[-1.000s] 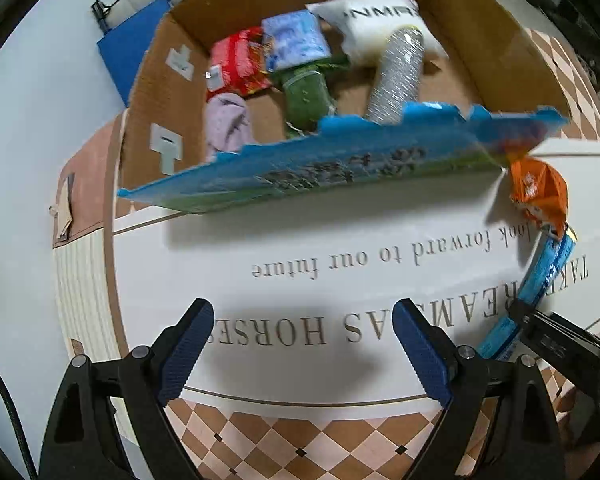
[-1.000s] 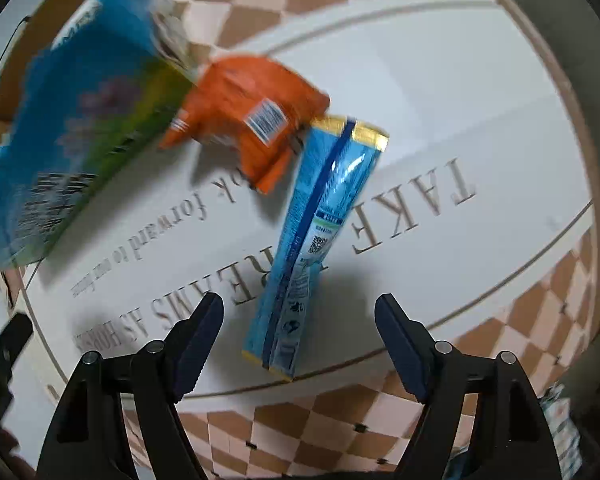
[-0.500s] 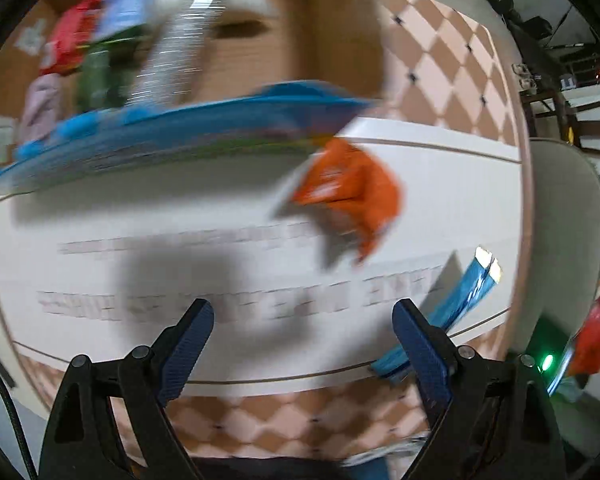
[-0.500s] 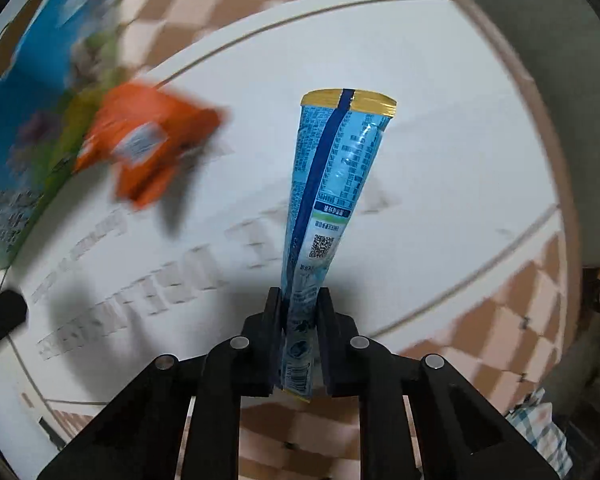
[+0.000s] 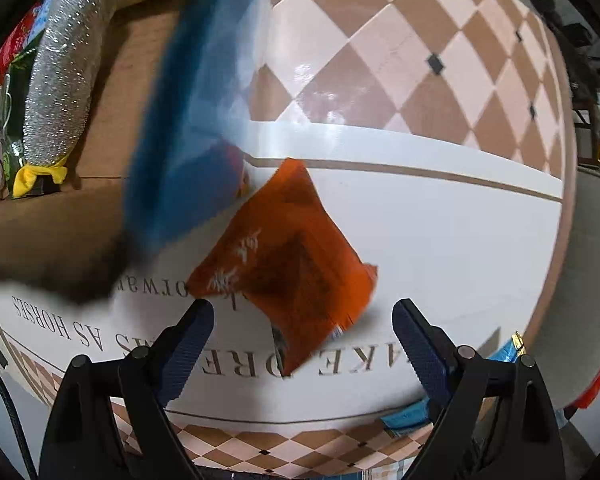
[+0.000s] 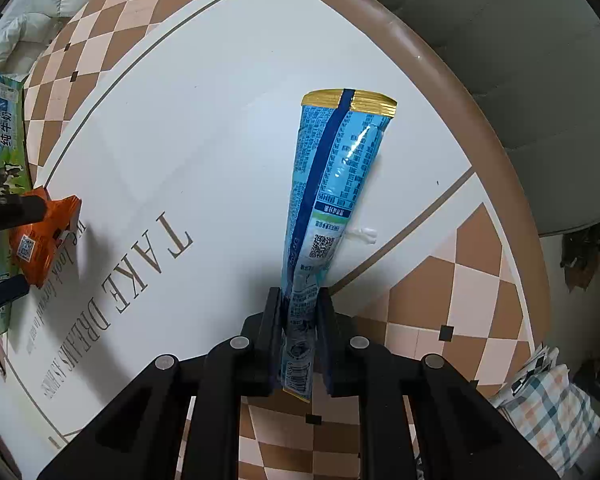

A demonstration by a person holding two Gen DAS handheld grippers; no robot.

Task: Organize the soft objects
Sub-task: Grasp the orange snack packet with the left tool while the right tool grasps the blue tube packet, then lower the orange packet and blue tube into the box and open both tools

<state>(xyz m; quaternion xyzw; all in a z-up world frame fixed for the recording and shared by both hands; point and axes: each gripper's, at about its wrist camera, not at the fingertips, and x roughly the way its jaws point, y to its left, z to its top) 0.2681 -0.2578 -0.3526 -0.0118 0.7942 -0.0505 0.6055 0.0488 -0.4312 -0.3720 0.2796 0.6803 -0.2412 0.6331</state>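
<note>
My right gripper [image 6: 299, 312] is shut on the near end of a long light-blue snack packet [image 6: 332, 184] with a gold top, held above the white mat. My left gripper [image 5: 302, 336] is open, its fingers either side of an orange snack bag [image 5: 296, 264] lying on the mat; the bag also shows in the right wrist view [image 6: 40, 236]. A large blue milk bag [image 5: 196, 92], blurred, stands just beyond it against the cardboard box [image 5: 116, 112].
The box holds a silver glittery roll [image 5: 64, 76], a green pack and a red pack at the far left. The mat [image 6: 188, 128] lies on a brown-checked round table whose edge [image 6: 496, 148] curves right. A plaid bag [image 6: 548, 412] sits on the floor.
My right gripper closed on the light-blue packet and lifted it. My left gripper swung right and moved down close around the orange bag.
</note>
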